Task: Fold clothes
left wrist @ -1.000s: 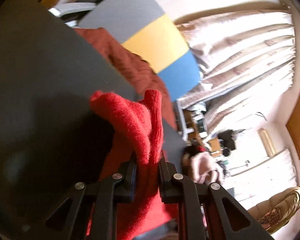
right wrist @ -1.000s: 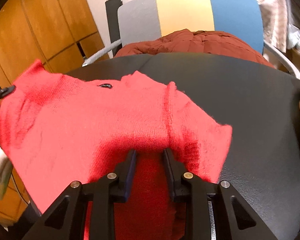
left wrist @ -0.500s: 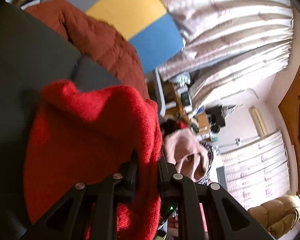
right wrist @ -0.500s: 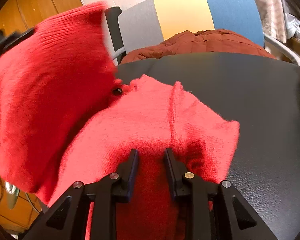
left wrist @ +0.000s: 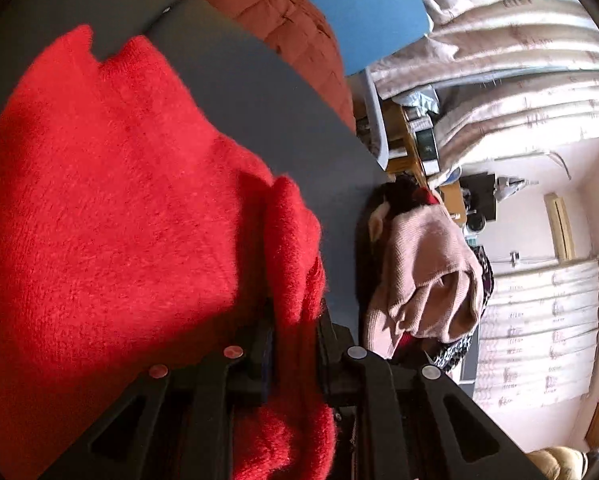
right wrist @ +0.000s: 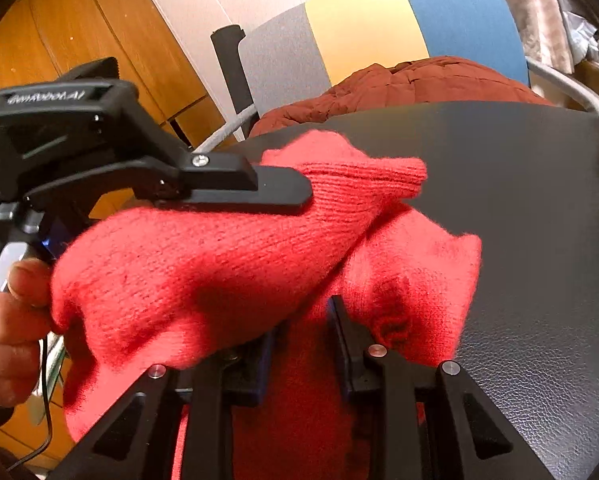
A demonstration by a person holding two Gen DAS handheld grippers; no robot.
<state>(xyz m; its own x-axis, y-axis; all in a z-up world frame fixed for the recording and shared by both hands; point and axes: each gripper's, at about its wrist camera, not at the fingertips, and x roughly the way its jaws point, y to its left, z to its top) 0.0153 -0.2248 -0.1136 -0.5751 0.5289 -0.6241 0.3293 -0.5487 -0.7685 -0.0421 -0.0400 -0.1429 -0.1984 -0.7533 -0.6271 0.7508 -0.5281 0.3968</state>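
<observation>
Left tongs (right wrist: 299, 196) have carried the red sweater's (left wrist: 111, 208) edge across over its other half; jaws opening, knit between them. Right tongs (right wrist: 303, 320) clamp the sweater on the black bench (right wrist: 531, 208).

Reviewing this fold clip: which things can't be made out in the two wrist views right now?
- Left wrist view: the red sweater covers the left gripper jaws' tips as they open.
- Right wrist view: the folded layer hides the right gripper pads, so the grip is unclear.
- Left wrist view: the pink garment pile is partly behind the table edge.
</observation>
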